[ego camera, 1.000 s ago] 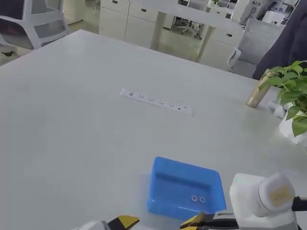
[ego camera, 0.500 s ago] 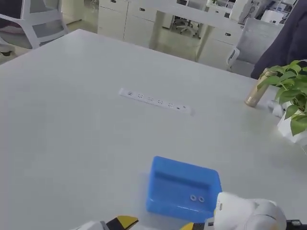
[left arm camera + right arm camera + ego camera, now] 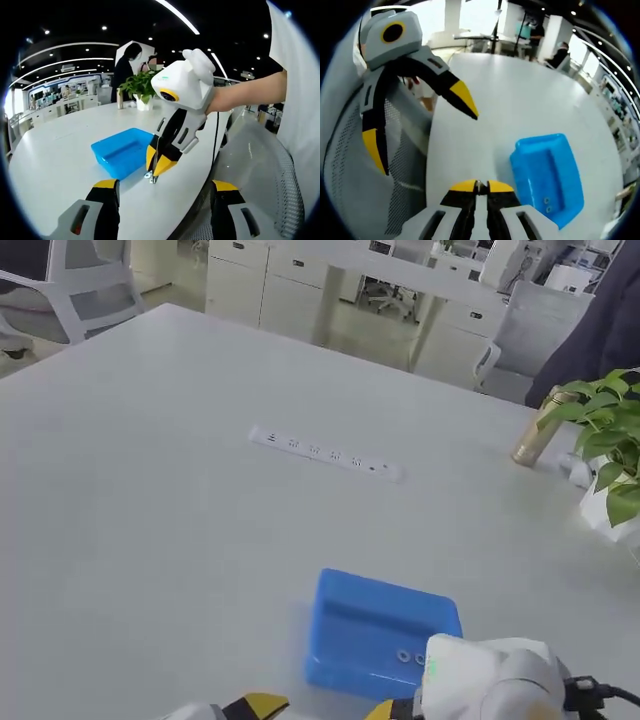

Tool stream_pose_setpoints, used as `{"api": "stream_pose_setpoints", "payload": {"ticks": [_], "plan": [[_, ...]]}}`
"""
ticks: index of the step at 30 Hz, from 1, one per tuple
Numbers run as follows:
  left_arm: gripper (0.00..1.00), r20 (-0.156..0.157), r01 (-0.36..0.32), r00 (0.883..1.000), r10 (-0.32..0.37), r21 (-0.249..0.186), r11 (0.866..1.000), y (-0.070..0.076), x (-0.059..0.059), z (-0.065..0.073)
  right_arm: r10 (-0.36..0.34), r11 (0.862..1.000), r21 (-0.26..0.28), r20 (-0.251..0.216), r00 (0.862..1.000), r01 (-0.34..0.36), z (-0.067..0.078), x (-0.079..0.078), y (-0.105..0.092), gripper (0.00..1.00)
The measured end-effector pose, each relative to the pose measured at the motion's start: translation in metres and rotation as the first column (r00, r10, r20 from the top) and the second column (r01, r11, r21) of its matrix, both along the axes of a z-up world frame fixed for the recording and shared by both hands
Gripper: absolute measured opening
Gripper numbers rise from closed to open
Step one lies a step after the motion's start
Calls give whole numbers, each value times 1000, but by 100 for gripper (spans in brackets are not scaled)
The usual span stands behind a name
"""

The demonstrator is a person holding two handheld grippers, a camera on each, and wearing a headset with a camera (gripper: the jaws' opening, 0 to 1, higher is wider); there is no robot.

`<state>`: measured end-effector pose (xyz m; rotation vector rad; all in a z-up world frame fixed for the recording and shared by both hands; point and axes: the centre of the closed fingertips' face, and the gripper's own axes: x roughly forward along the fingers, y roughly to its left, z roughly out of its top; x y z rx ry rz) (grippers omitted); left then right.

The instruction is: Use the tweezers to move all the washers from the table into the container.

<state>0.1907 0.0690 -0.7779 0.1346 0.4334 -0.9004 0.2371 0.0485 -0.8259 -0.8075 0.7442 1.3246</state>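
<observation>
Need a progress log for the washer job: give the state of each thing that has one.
left gripper: open, fingers wide apart, holding nothing.
right gripper: shut on the tweezers.
tweezers: clamped, tips down at the table.
container: upright, open-topped, two washers inside.

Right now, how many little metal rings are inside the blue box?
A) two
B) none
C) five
A: in the right gripper view, two little rings lie side by side on the floor of the blue box.
</observation>
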Motion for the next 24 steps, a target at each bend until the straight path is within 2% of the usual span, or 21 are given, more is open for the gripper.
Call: {"api": "stream_pose_setpoints", "payload": {"ticks": [4, 6, 7, 14, 20, 22, 24], "plan": [[74, -4, -2, 1000, 2, 0, 1000, 0, 0, -1, -27, 1000, -2, -29, 999, 27, 2, 3, -2, 3], [74, -3, 0, 1000, 0, 0, 1000, 0, 0, -1, -61, 998, -1, -81, 995, 61, 4, 1, -3, 3], [74, -3, 2, 1000, -2, -1, 1000, 0, 0, -1, -69, 998, -1, -89, 994, 69, 5, 2, -3, 3], [73, -6, 8, 1000, -8, 0, 1000, -1, -1, -1, -108, 994, 17, -93, 990, 110, 14, 11, -7, 3], [73, -7, 6, 1000, -6, 1, 1000, -1, -1, -1, -146, 986, 63, -135, 980, 156, 16, 12, -7, 3], [73, -5, 4, 1000, -4, -2, 1000, 0, -1, -1, -179, 975, 97, -193, 965, 201, 12, 8, -5, 3], [73, -7, 4, 1000, -4, 0, 1000, 0, -1, -2, -218, 963, 106, -230, 948, 247, 8, 10, -7, 3]]}}
